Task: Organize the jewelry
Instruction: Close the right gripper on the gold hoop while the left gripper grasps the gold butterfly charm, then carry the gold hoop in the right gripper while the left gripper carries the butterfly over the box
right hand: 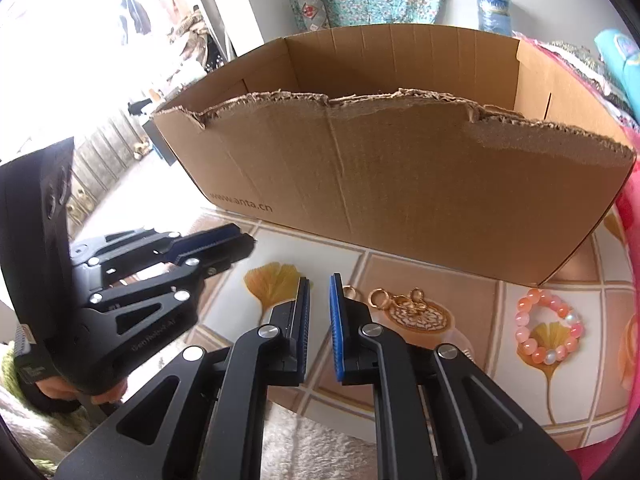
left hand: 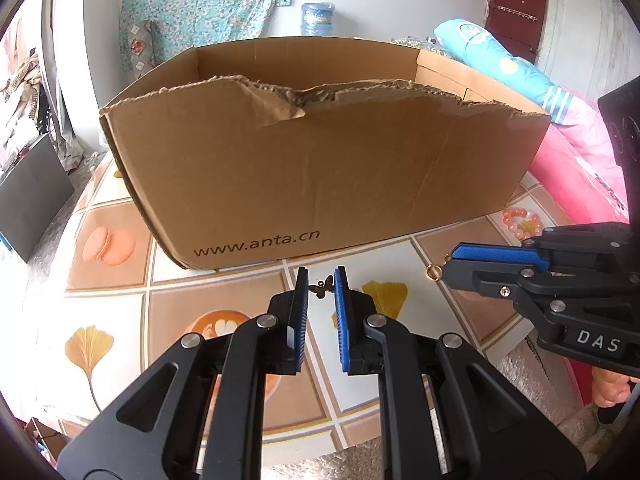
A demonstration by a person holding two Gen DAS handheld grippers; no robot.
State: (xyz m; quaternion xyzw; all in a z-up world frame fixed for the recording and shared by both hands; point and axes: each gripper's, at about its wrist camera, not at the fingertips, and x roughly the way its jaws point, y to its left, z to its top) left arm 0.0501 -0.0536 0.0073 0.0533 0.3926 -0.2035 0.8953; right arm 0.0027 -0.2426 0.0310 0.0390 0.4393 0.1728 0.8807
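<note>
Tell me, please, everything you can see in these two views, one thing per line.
cardboard box: one, brown, torn front rim, at the back of the table
tablecloth: one, tile and ginkgo-leaf print, covering the table
bead bracelet: one, pink and orange, on the table at the right
gold rings: several, gold, on the table in front of the box
butterfly charm: one, dark bronze, between the left jaws
water bottle: one, blue, behind the box
floral cloth: one, teal, on the wall
left gripper: one, black with blue pads, apparently gripping the charm
right gripper: one, black with blue pads, jaws nearly together, nothing between
</note>
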